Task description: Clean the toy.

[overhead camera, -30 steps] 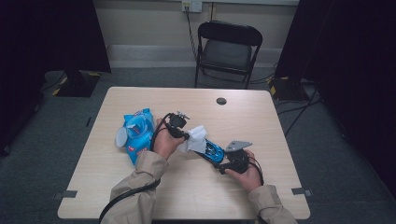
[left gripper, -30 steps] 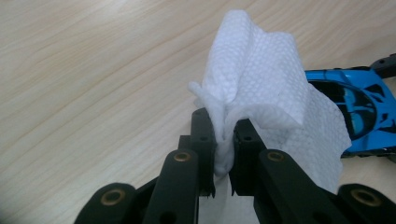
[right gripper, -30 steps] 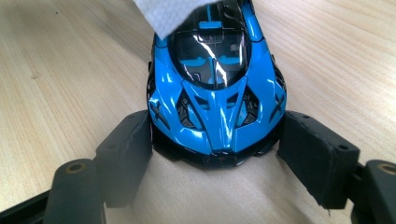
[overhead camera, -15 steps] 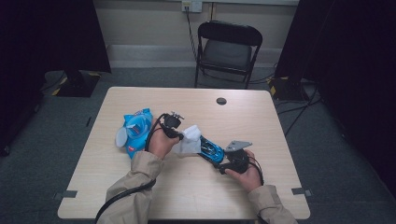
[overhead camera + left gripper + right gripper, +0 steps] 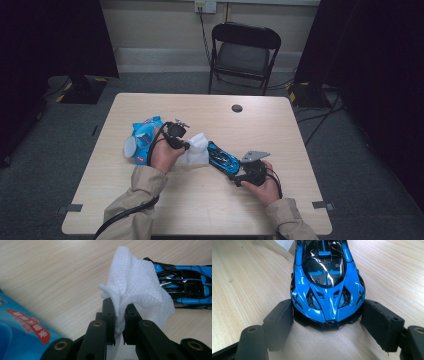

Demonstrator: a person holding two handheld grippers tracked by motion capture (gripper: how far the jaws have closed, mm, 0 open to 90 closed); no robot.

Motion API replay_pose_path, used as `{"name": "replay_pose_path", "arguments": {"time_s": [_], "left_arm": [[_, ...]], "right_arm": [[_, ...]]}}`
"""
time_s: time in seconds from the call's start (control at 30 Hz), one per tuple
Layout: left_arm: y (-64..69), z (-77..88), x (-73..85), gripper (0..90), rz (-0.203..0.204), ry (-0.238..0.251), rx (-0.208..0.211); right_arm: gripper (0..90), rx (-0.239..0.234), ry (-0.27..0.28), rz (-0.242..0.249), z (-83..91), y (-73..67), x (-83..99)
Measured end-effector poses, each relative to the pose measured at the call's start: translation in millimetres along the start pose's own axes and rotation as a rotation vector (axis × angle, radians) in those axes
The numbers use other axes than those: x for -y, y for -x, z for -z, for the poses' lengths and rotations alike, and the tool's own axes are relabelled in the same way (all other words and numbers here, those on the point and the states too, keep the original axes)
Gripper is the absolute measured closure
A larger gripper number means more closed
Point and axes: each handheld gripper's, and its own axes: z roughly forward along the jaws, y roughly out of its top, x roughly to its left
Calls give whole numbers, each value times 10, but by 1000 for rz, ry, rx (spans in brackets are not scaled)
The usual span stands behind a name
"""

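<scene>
Toy car (image 5: 328, 282) at the centre of the high view, on the wooden table (image 5: 300, 130): glossy blue body with black canopy and black trim, nose gripped between the pads of the right gripper (image 5: 328, 323), which is clamped on its two front corners. The left gripper (image 5: 119, 312), at left of centre, pinches a crumpled white embossed wipe (image 5: 136, 282) beside the car's far end. A blue wipes packet (image 5: 144, 138) lies farther left, near the table edge. Upper centre: a folding chair (image 5: 243, 52) beyond the table.

blue wipes pack (image 5: 22, 332), red label with white print, unreadable
</scene>
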Motion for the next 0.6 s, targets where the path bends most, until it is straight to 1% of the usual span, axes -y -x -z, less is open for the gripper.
{"name": "replay_pose_path", "arguments": {"time_s": [0.07, 0.17, 0.2, 0.23, 0.27, 0.3, 0.33, 0.4, 0.43, 0.5, 0.53, 0.57, 0.6], "left_arm": [[8, 33, 40, 827, -1, 1, 9], [32, 82, 95, 827, -11, 6, 12], [38, 95, 104, 827, -12, 12, 4], [37, 117, 119, 827, -11, 14, 10], [32, 138, 130, 826, -12, 21, 4], [23, 160, 139, 826, -17, 18, -5], [16, 180, 150, 826, -12, 17, -5], [-12, 244, 163, 826, -5, 18, -29], [-17, 265, 169, 827, 4, 21, -26], [-28, 297, 193, 825, 26, 32, 22], [-24, 299, 210, 825, 31, 28, 27], [-11, 291, 224, 825, 18, 18, 19], [17, 261, 245, 825, 27, 18, 30]], "right_arm": [[255, 0, 0, 0, 0, 0, 0], [255, 0, 0, 0, 0, 0, 0], [255, 0, -1, 0, 0, 0, 0], [255, 0, 0, 1, 0, 0, 0], [255, 0, 0, 0, 0, 0, 0], [255, 0, 0, 0, 0, 0, 0], [255, 0, -1, 1, 0, 0, 0], [255, 0, 0, 0, 0, -1, 0], [255, 0, -1, -1, 1, -1, 0], [255, 0, 0, -1, 0, -1, 0], [255, 0, 0, -1, 0, 0, 0], [254, 0, 0, -1, 0, 0, 0], [254, 0, -1, -1, 0, -1, 0]]}}
